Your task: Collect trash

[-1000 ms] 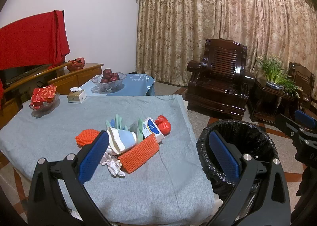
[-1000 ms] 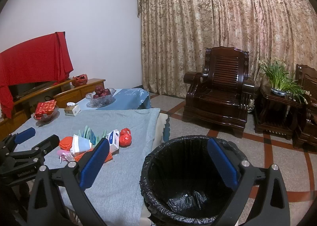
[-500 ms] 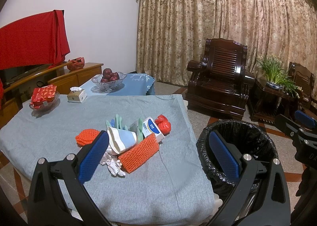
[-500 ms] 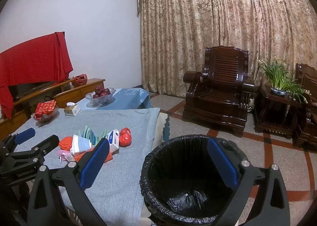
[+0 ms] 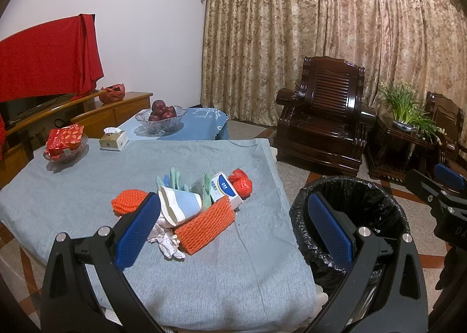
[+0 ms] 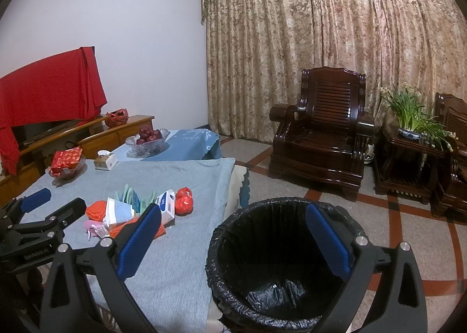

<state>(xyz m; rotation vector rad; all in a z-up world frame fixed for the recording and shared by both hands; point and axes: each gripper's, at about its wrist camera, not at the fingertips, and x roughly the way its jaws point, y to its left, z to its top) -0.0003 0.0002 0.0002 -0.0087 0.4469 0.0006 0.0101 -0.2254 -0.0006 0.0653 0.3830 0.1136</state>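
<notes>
Nothing has moved since the earlier frames: both grippers hang at the same places over the same scene. From its own camera the left gripper (image 5: 233,225) has its jaws spread wide and empty, above the near part of the table (image 5: 73,187) with the grey cloth. Between its fingers, at about 11 o'clock, lies the pile of trash: an orange foam net (image 5: 205,225), a crumpled white tissue (image 5: 166,241), a paper cup (image 5: 181,206) on its side, green rubber gloves (image 5: 175,179), a small white and blue box (image 5: 226,188) and a red plastic bag (image 5: 240,182), all touching or just beside one another. The right gripper (image 6: 233,241) is also released and holds nothing; it hovers over the trash bin (image 6: 289,260) with the black liner, which stands on the floor just beside the table edge. Farther away, at 10 o'clock, stand a tissue box (image 5: 113,138) and a glass bowl of red fruit (image 5: 160,116), and at 1 o'clock a dark wooden armchair (image 5: 324,119).
</notes>
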